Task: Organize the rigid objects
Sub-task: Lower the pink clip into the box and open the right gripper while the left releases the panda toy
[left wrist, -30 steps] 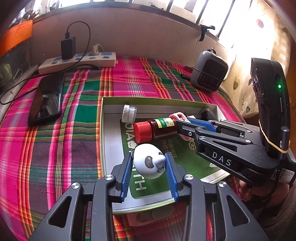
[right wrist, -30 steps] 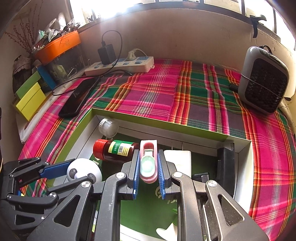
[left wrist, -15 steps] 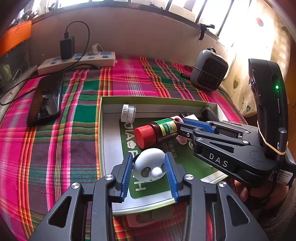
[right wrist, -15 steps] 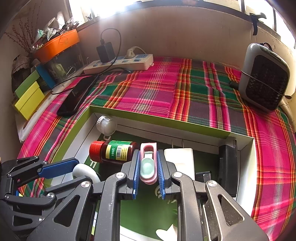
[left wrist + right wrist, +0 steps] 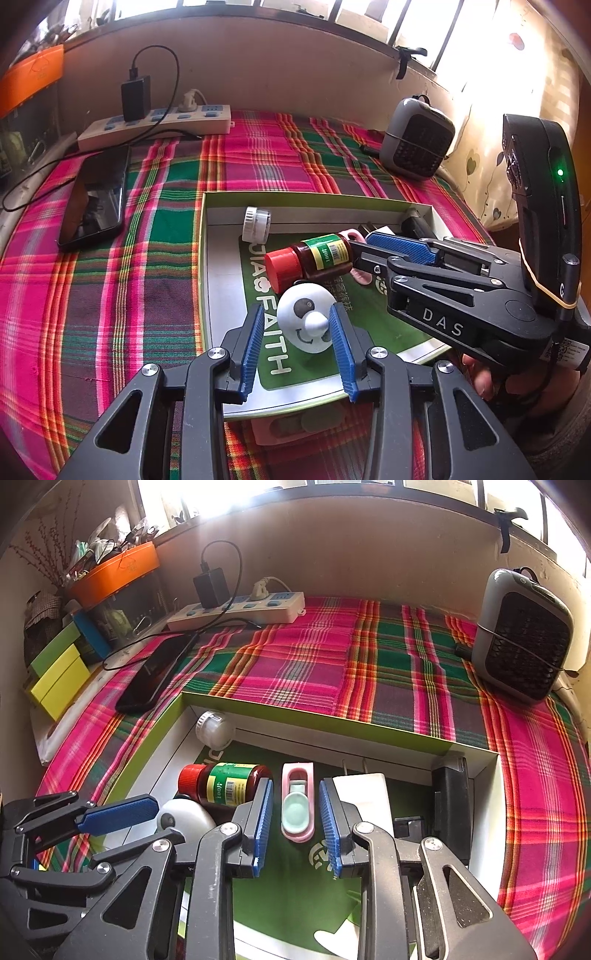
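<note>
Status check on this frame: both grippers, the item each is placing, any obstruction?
Right gripper opening, pink clip loose between pads. Left gripper opening around panda ball. Both in tray. Red-capped bottle crowds them.

Plaid cloth (image 5: 155, 206): box (image 5: 202, 258), phone (image 5: 94, 203), power strip (image 5: 155, 123), heater (image 5: 415, 146).

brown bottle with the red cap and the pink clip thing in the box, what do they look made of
Brown bottle: looks like dark amber glass or hard plastic, glossy, with a printed paper-like label; which one is unclear. Its red cap looks like matte ribbed plastic. Pink clip: smooth moulded plastic, pale pink shell with a mint insert, slight sheen.
</note>
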Demonstrator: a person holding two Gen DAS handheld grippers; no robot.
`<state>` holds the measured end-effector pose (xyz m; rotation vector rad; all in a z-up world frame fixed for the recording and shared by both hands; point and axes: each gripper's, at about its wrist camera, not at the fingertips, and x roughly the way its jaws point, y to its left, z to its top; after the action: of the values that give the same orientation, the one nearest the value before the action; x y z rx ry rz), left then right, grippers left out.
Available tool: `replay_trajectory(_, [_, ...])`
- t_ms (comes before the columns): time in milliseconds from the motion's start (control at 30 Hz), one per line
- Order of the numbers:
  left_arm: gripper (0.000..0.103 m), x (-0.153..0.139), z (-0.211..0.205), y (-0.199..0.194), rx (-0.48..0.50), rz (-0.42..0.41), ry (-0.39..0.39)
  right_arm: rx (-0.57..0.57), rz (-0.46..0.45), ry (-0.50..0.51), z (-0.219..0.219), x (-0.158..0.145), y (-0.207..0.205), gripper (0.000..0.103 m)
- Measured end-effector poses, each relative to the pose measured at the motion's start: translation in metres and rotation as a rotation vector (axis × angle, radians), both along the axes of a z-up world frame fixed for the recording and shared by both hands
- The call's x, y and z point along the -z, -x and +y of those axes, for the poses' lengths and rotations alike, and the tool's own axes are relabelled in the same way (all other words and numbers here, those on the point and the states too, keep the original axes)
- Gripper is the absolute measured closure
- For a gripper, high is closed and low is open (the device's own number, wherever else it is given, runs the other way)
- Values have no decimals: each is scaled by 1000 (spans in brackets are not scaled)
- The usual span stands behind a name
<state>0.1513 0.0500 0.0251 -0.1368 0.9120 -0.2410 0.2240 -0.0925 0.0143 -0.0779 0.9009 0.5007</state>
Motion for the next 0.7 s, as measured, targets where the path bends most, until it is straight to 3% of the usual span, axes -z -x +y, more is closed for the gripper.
replay_trajectory(267, [64, -5, 2, 6, -21, -10, -10, 11, -14, -7, -3, -5, 7, 71])
replay_trajectory(433, [63, -11, 1, 12, -18, -30, -14, 23, -21, -31, -9, -11, 13, 59])
replay_trajectory(700, [62, -19, -1, 25, -21, -56, -22, 30, -38, -41, -12, -20, 28, 59])
